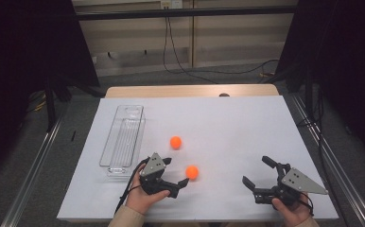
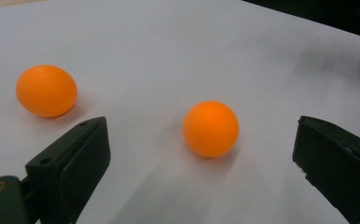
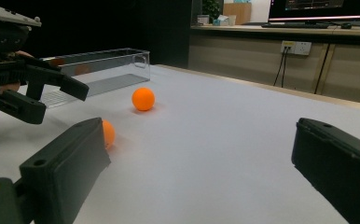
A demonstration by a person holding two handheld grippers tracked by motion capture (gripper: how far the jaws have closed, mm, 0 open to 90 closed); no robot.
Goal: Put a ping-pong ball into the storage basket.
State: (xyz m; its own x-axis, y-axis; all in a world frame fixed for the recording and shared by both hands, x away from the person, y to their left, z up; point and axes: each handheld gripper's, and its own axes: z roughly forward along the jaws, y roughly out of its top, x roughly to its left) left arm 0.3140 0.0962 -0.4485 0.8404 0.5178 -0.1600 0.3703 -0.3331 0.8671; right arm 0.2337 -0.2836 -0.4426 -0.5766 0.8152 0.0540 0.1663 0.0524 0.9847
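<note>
Two orange balls on the white surface (image 1: 228, 123). Near ball (image 1: 192, 172) lies just ahead of the left hand-held gripper (image 1: 176, 171), jaws spread wide, nothing between them; in the left gripper view it sits between the jaw tips, untouched. Far ball (image 1: 175, 142) lies apart, toward the clear tray (image 1: 123, 137) at far left. Right hand-held gripper (image 1: 256, 171), near right, jaws also spread, empty. Right gripper view adds a wall socket (image 3: 295, 47) and monitors behind. No legible writing anywhere.

Two orange balls (image 1: 192, 172) on white table (image 1: 237, 123)
</note>
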